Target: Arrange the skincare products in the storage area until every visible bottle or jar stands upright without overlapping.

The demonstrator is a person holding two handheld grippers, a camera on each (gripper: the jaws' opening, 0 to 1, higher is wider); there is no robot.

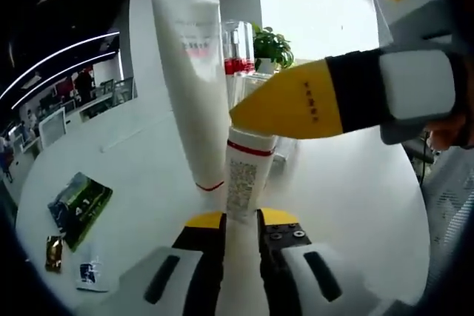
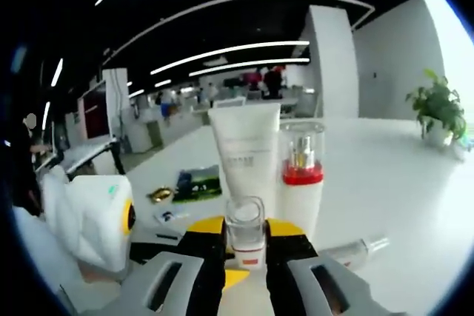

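The tube (image 1: 194, 72) stands upright on the white desk (image 1: 133, 160), its print too blurred to read; just beside the tube stands a bottle (image 1: 244, 175) with a red band and a fine-print label, unreadable. The left gripper (image 1: 241, 231) pinches that bottle's lower end; the right gripper (image 1: 296, 101) lies across its top. In the right gripper view the right gripper (image 2: 244, 246) clamps a clear cap (image 2: 245, 221); beside the tube (image 2: 245, 157) stands a red-collared pump bottle (image 2: 301, 175); sachets (image 1: 78, 205) lie well left of the tube.

Blown-out window glare, ceiling strip lights, strong fisheye edge distortion.
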